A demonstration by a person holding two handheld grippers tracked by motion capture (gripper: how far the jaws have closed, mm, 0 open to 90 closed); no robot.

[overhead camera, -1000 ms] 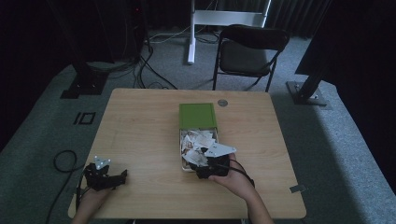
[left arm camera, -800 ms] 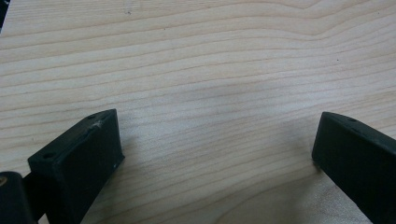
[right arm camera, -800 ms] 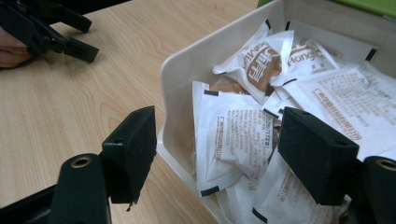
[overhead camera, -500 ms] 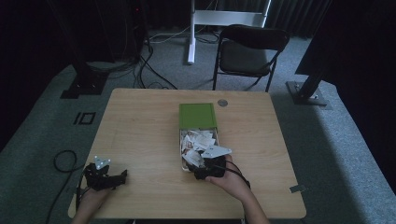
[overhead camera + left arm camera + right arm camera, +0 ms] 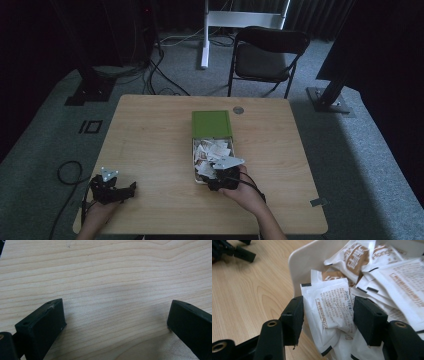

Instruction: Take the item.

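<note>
While the right gripper is reaching into the white tray, its jaws have just been closing around one white sachet at the tray's near-left corner, seemingly pinching its edges, so a lift out is likely next. The left gripper is resting wide open and empty on the wooden counter. Behind, a folding chair is standing on grey carpet.
</note>
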